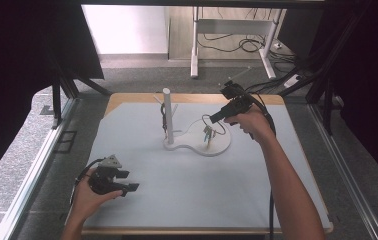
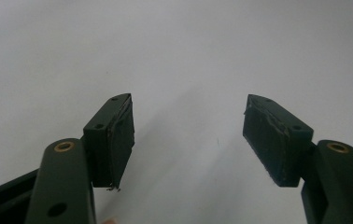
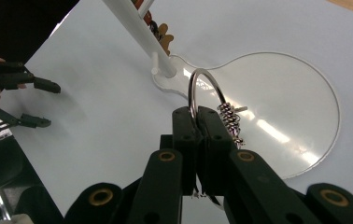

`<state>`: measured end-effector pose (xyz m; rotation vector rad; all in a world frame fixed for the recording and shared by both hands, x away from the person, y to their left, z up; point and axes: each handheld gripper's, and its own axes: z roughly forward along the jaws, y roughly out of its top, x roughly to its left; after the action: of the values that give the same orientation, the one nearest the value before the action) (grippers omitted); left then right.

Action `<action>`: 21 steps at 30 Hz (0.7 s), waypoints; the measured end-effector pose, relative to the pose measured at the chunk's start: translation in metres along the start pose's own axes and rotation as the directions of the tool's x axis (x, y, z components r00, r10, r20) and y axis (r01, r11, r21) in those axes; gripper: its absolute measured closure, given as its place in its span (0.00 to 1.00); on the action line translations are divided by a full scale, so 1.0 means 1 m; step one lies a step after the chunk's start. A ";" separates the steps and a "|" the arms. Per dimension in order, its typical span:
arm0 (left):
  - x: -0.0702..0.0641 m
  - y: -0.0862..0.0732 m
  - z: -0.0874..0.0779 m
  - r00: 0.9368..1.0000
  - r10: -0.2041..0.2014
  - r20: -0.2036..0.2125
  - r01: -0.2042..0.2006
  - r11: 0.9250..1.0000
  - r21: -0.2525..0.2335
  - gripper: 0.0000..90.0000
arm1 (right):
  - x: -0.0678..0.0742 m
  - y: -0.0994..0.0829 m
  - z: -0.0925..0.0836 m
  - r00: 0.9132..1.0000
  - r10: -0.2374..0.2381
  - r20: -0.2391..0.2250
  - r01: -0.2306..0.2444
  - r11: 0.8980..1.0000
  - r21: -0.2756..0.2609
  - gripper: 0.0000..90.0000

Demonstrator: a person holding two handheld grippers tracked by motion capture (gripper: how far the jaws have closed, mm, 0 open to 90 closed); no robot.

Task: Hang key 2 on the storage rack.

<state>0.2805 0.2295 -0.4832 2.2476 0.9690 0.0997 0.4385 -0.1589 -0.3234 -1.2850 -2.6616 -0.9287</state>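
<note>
A metal key ring (image 3: 206, 88) is clamped between the closed jaws of the right tool (image 3: 196, 116), with its loop standing up past the jaw tips. In the right gripper view a short coiled chain (image 3: 229, 120) is seen hanging from the ring just beside the right-hand jaw. In the high view the right tool (image 1: 213, 119) is held above the round end of a white pear-shaped base plate (image 1: 217, 146), and small keys or charms (image 1: 208, 135) are seen dangling from the ring down towards the plate; whether they touch it cannot be told.

A white upright post (image 1: 167, 116) is fixed at the narrow end of the plate, with short pegs sticking out of it. A dark bunch (image 3: 158, 29) is hung on the post, but it is cut off at the top edge of the right gripper view and too small in the high view to be named.

The left tool (image 1: 127, 181) is held low over the near left part of the pale tabletop (image 1: 187, 190), well apart from the plate. Its jaws are spread wide with nothing between them, and bare tabletop is seen beyond the worn pads (image 2: 121, 140).

The lower part of the ring is hidden between the jaws of the right tool.
</note>
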 end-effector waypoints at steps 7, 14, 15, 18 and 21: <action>0.000 0.000 0.000 1.000 0.002 -0.001 -0.002 1.000 0.000 0.38 | -0.001 0.005 0.005 1.000 0.010 0.011 -0.010 1.000 -0.006 0.97; 0.000 0.000 0.001 1.000 0.005 0.002 -0.005 1.000 0.003 0.38 | -0.002 0.011 0.008 1.000 0.009 0.026 -0.009 1.000 -0.019 0.97; 0.000 0.001 0.002 1.000 0.005 0.003 -0.005 1.000 0.007 0.38 | -0.002 0.011 0.008 1.000 0.011 0.026 -0.010 1.000 -0.019 0.97; 0.000 0.001 0.003 1.000 0.013 0.005 -0.013 1.000 0.011 0.38 | -0.003 0.014 0.009 1.000 0.015 0.026 -0.014 1.000 -0.026 0.97; 0.000 0.001 0.003 1.000 0.005 0.008 -0.005 1.000 0.007 0.38 | -0.003 0.016 0.011 0.999 0.014 0.032 -0.014 1.000 -0.020 0.97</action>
<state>0.2814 0.2274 -0.4847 2.2552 0.9607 0.0895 0.4544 -0.1473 -0.3246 -1.3323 -2.6706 -0.9424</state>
